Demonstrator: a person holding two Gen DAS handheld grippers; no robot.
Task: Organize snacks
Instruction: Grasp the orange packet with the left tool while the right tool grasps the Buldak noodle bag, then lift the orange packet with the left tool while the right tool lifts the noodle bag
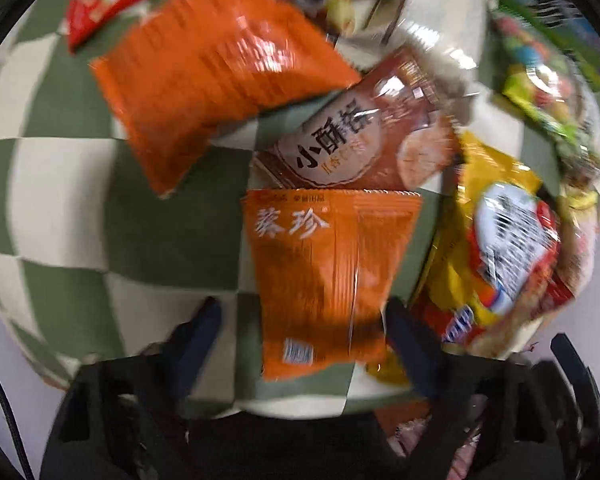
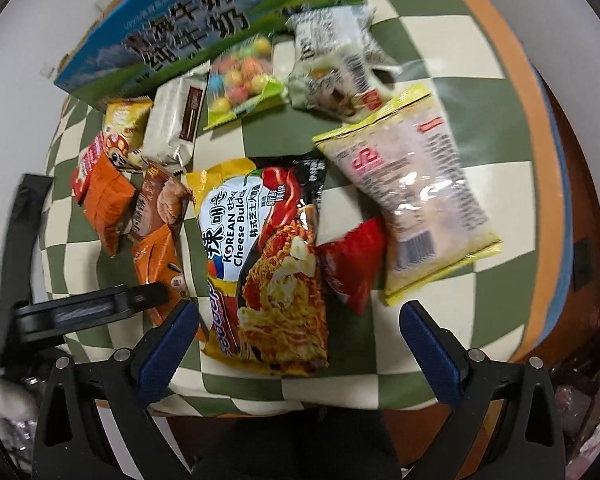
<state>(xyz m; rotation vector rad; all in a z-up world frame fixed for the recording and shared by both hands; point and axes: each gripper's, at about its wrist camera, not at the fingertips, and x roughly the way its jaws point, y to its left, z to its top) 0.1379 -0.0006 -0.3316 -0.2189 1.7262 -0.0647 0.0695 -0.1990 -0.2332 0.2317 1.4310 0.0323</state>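
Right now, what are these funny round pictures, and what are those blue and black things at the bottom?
A person holds a claw in each hand, with a camera on each looking along its fingers. That lens bends the pictures round. One picture is from the left claw, the other from the right claw. The blue things are finger pads.

Snacks lie on a green checked cloth: a noodle packet, a red bag, a pale yellow-edged bag, candies.

The left claw has an orange packet between its fingers; it's too blurry to say it's gripped. The right claw is open, holding nothing.
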